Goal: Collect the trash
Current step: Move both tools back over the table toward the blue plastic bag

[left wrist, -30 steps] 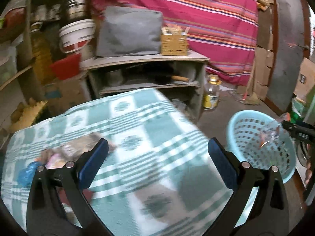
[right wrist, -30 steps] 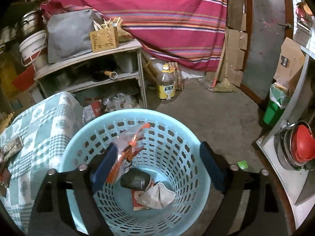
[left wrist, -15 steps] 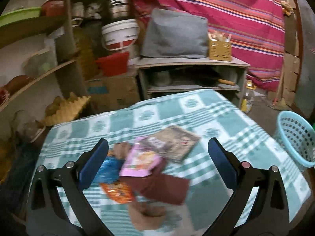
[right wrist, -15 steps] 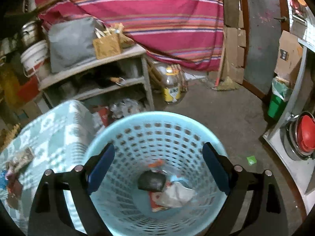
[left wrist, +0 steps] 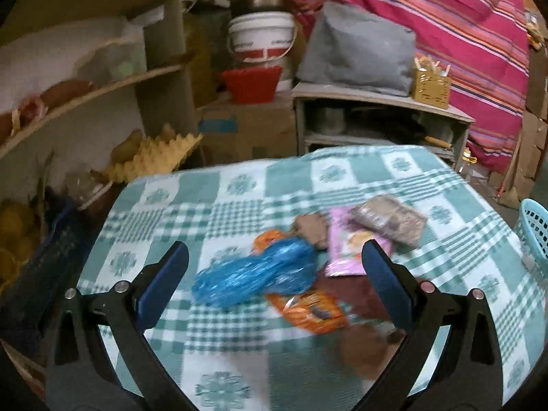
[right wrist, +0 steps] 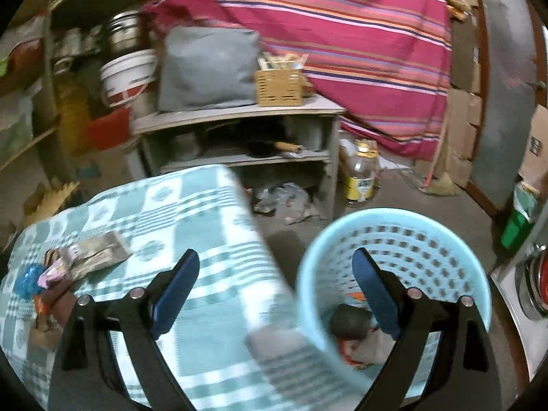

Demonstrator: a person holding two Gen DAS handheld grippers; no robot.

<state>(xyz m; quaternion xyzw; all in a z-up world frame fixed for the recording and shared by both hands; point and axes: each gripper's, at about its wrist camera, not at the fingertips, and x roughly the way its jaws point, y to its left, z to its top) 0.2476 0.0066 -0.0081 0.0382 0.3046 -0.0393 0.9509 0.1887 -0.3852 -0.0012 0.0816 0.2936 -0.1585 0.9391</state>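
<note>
Right tongs (right wrist: 275, 294) off basket (right wrist: 394, 226) — empty, spread.

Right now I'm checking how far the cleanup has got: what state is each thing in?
Left gripper: open, empty, over the trash pile.
Right gripper: open, empty.
Blue wrapper: crumpled, on the tablecloth.
Orange wrapper: flat, partly under the blue one.
Pink packet: flat on the cloth.
Brown packet: overlapping the pink packet.
Basket: upright on the floor, holding some trash.
Tablecloth: spread, still littered.
</note>
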